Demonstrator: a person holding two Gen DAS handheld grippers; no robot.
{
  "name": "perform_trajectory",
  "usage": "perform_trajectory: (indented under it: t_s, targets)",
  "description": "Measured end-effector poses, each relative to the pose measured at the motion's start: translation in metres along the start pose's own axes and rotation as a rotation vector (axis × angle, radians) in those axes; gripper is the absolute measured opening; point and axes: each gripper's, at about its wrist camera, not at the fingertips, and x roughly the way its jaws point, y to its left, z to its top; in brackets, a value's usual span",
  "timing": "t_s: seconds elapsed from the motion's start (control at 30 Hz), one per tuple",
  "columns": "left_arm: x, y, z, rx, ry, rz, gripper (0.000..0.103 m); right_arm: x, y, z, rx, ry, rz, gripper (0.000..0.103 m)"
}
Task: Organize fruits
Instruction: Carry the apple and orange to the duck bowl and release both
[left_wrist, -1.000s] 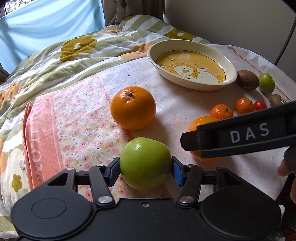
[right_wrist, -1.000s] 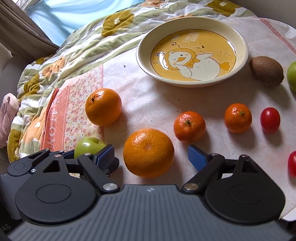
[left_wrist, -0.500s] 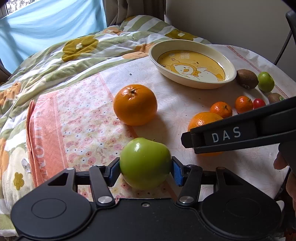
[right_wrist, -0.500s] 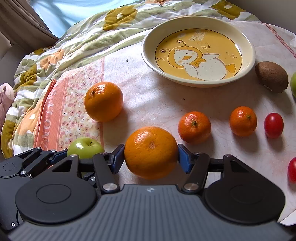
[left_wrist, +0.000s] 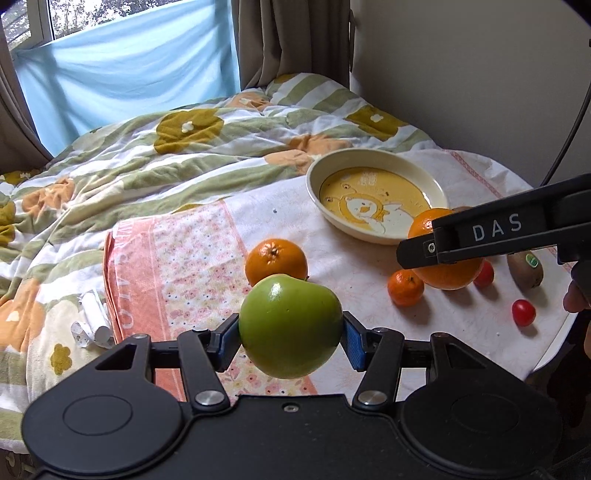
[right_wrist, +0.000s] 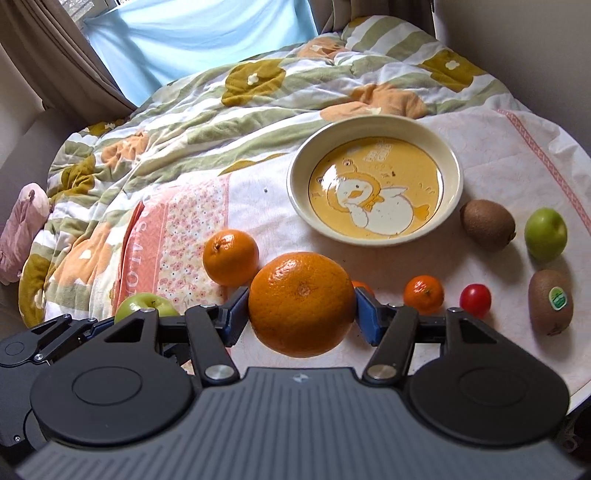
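My left gripper (left_wrist: 290, 341) is shut on a green apple (left_wrist: 290, 326), held above the cloth. My right gripper (right_wrist: 301, 312) is shut on a large orange (right_wrist: 301, 302), also lifted off the surface; that orange (left_wrist: 445, 273) shows in the left wrist view partly behind the right gripper's black arm. A second orange (right_wrist: 231, 256) lies on the cloth to the left. The cream bowl (right_wrist: 452, 162) with a yellow duck picture stands empty at the back. The held apple (right_wrist: 142, 304) peeks over the left gripper in the right wrist view.
On the white cloth lie a small mandarin (right_wrist: 423, 293), a cherry tomato (right_wrist: 475, 300), two kiwis (right_wrist: 487, 225) (right_wrist: 550, 301) and a small green apple (right_wrist: 546, 233). Another mandarin is mostly hidden behind the held orange. A flowered quilt (right_wrist: 221, 122) fills the left and back.
The right gripper closed on the large orange and lifted it. The left gripper rose with the green apple. Both views now sit higher above the cloth.
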Motion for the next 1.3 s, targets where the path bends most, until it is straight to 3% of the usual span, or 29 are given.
perform_trajectory:
  t_s: [0.37,0.73,1.0,1.3]
  targets:
    - [-0.021,-0.047,0.051,-0.080,-0.096,0.075,0.060,-0.035,-0.054,0.062,-0.107,-0.081,0.043,0.075]
    - [0.015,-0.086,0.113,-0.162,-0.139,0.156,0.060,-0.006,-0.108,0.136,-0.208,-0.074,0.132,0.075]
    - [0.078,-0.087,0.147,-0.152,-0.091,0.147,0.060,0.051,-0.121,0.178,-0.226,-0.027,0.132,0.075]
    - [0.174,-0.089,0.157,0.014,-0.005,0.129,0.060,0.115,-0.135,0.190,-0.152,0.037,0.097,0.075]
